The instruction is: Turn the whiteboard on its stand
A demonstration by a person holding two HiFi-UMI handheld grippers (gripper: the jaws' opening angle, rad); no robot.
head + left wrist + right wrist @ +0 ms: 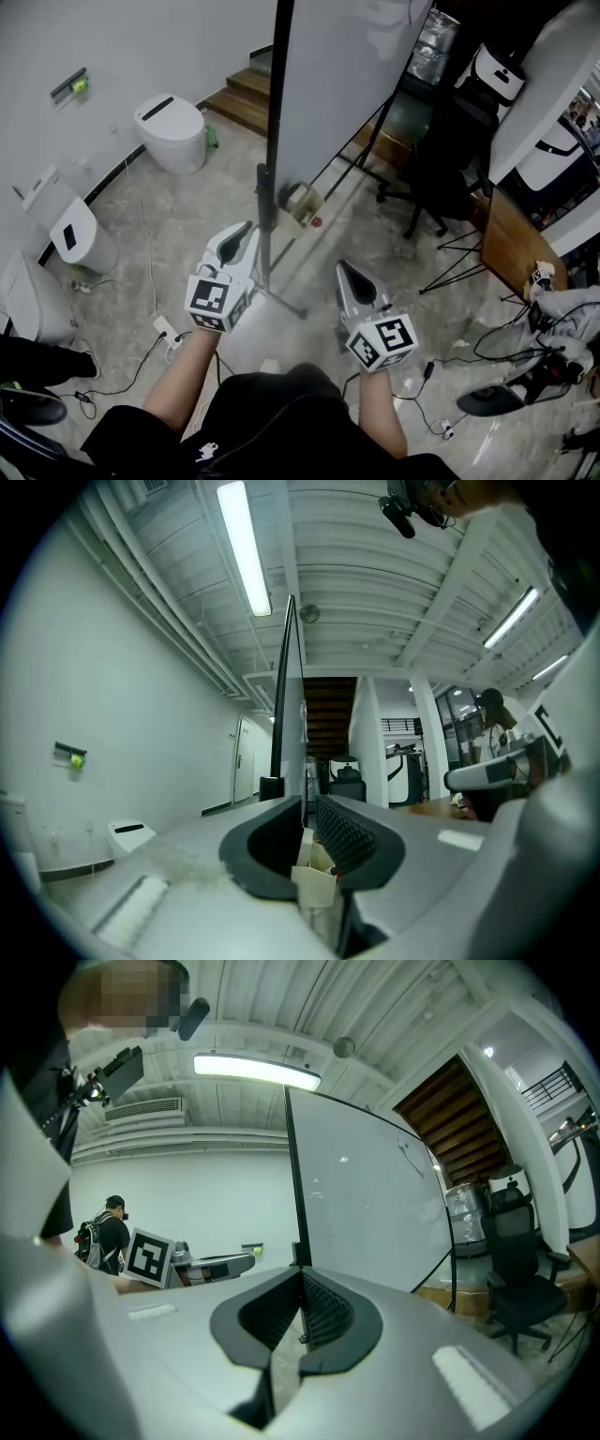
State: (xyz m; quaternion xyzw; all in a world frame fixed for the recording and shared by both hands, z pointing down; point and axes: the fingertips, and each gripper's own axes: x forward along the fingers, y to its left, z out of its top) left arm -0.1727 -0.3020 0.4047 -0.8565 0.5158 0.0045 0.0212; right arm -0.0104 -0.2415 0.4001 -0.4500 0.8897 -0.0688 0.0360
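In the head view, the whiteboard (pixel 347 75) is seen upright on its stand (pixel 265 220), just beyond the left hand-held gripper (pixel 247 230) and the right hand-held gripper (pixel 347 270). In the left gripper view, the jaws are held narrowly apart, apparently empty. In the right gripper view, the jaws are pressed together on nothing.

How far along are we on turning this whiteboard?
Done: nothing shows as done; neither tool is on the whiteboard. In hand: the left tool sits close beside the stand's black pole, jaws slightly apart with nothing between them; the right tool hangs short of the board, jaws together. Remaining: grip the pole or board edge and swing it round.
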